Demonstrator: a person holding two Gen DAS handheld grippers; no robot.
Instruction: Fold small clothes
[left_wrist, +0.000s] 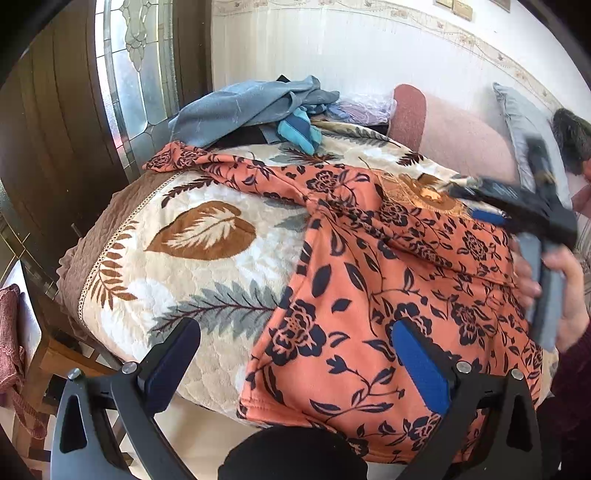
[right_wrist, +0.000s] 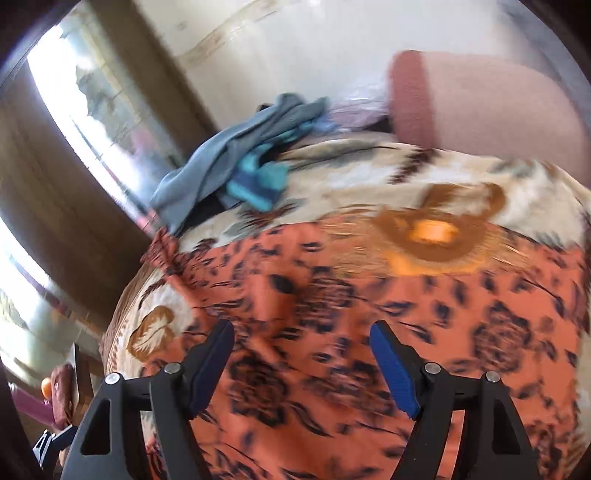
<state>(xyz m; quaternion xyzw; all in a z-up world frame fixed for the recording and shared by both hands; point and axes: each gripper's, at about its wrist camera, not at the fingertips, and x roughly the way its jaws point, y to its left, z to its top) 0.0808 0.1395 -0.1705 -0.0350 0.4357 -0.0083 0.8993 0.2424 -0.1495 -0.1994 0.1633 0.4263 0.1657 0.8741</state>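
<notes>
We hold both tongs wide and empty: left gripper (left_wrist: 295, 354) and right gripper (right_wrist: 301, 354) angled down over the orange floral garment (left_wrist: 388, 295); bare blanket (left_wrist: 192, 266) lies at left of frame.

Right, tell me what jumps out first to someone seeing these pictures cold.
The orange floral garment grabs the eye first, spread over the near right of the leaf-patterned blanket, one sleeve trailing toward the far left. Behind it, at the blanket's far edge, lies a heap of blue-grey clothes. Both grippers hover open over the garment, the left gripper and the right gripper.
</notes>
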